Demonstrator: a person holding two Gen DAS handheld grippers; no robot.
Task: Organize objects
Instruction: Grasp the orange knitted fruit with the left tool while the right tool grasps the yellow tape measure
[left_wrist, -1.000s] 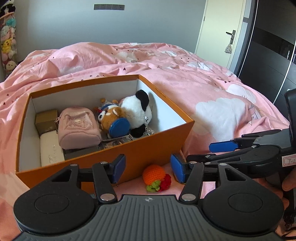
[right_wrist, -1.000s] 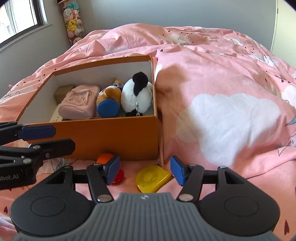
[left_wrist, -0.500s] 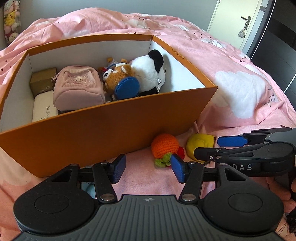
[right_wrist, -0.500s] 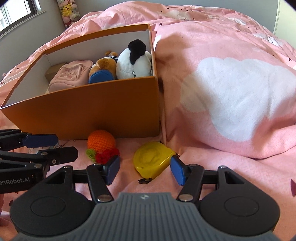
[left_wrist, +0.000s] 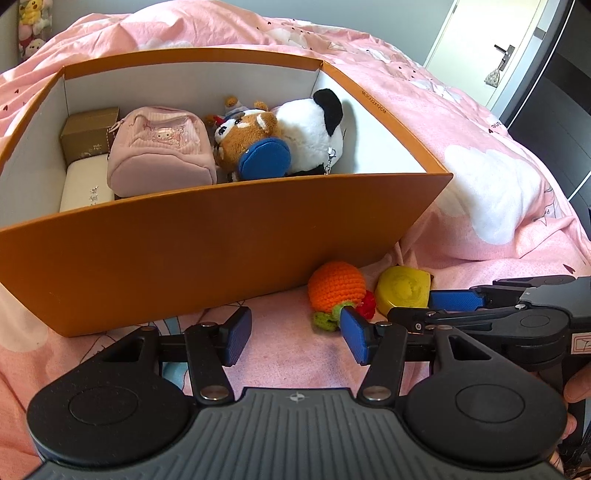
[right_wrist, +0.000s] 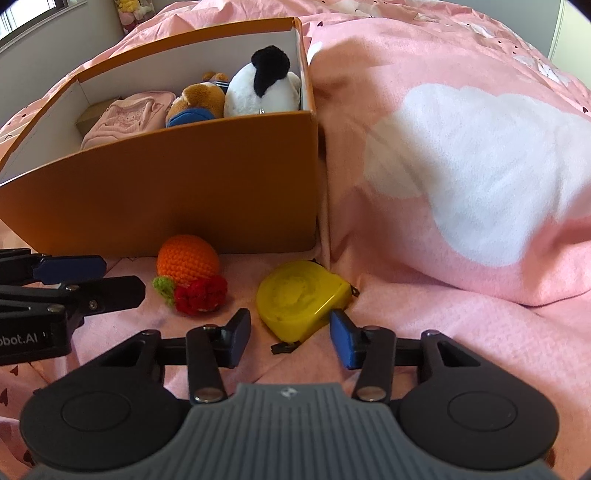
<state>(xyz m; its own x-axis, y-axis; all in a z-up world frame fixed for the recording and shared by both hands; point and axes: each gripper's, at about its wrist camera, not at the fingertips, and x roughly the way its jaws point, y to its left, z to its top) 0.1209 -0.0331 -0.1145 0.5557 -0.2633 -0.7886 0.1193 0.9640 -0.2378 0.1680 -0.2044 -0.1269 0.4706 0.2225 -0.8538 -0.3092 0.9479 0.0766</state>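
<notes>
Crowding tape measure — crochet orange, orange box wall just behind.

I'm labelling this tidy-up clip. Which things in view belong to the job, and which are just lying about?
Job:
- yellow tape measure, between the right gripper's closing fingers
- crocheted orange toy
- orange box
- left gripper, open

Lying about:
- pink duvet
- stuffed toys by the wall
- door
</notes>
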